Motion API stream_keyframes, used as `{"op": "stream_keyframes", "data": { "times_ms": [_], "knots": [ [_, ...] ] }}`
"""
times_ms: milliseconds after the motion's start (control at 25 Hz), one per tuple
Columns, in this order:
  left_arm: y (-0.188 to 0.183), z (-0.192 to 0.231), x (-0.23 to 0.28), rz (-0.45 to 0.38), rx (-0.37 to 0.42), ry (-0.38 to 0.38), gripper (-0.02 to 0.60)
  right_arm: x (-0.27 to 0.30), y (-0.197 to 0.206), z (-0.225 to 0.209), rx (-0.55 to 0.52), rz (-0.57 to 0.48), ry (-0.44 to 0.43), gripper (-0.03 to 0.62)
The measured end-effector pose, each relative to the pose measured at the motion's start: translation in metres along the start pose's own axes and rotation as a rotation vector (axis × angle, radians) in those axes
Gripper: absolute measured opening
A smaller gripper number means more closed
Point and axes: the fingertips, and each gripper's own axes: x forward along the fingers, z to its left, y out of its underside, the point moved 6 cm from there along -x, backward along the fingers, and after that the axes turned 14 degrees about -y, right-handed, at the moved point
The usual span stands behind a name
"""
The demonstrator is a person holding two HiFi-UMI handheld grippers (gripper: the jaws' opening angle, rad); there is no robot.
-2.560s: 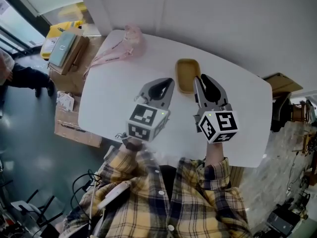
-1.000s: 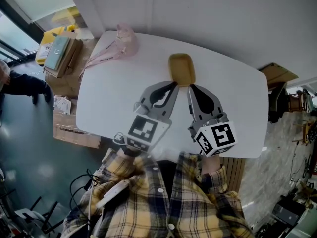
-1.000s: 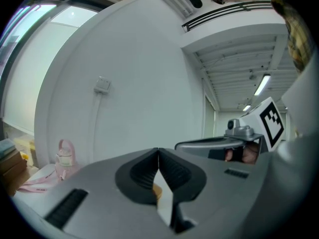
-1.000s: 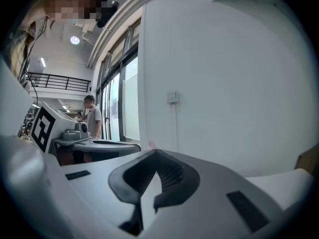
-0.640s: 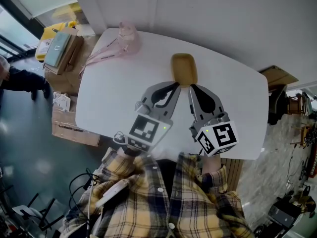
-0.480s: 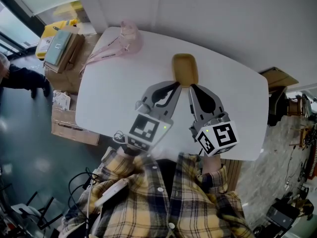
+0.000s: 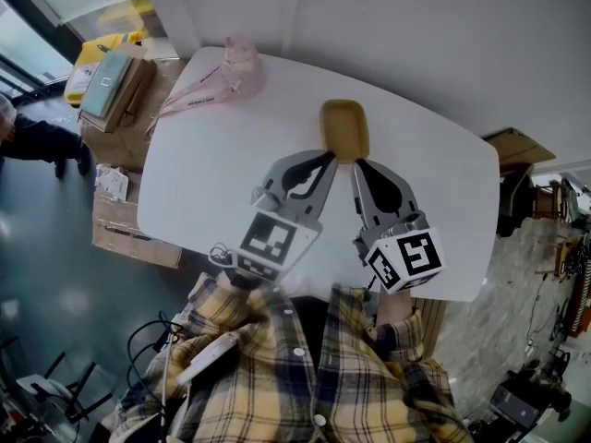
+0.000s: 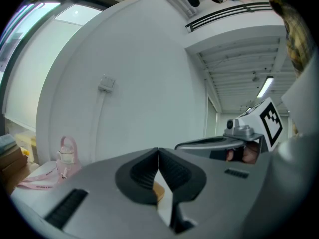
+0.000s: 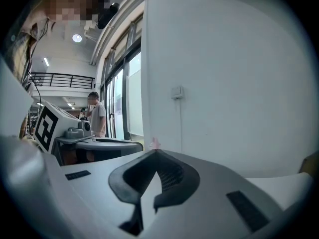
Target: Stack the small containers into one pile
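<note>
A single mustard-yellow container [image 7: 343,129] sits on the white table [image 7: 212,173], toward its far edge. It looks like one pile, though I cannot tell how many pieces it holds. My left gripper [image 7: 327,156] and right gripper [image 7: 354,163] point at its near end, side by side, just short of it. Both are shut with nothing between the jaws. In the left gripper view the shut jaws [image 8: 158,151] hide all but a sliver of the container [image 8: 159,192]. The right gripper view shows only shut jaws [image 9: 156,151] and the wall.
A pink bottle [image 7: 242,65] with a pink strap lies at the table's far left corner. Cardboard boxes [image 7: 113,79] stand on the floor to the left. A wall runs behind the table. A person [image 9: 95,114] stands far off by the windows.
Since the earliest frame the right gripper has drawn back from beside the container to just short of its near end. Over the last second both grippers have stayed still and shut.
</note>
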Motion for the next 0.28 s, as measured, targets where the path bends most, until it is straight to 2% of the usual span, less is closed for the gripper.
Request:
{"op": "stream_keyframes", "data": {
  "times_ms": [280],
  "knots": [
    [0.0017, 0.0039, 0.0014, 0.01, 0.009, -0.013, 0.018, -0.0001, 0.0001, -0.0024, 0.002, -0.005, 0.002, 0.015]
  ]
}}
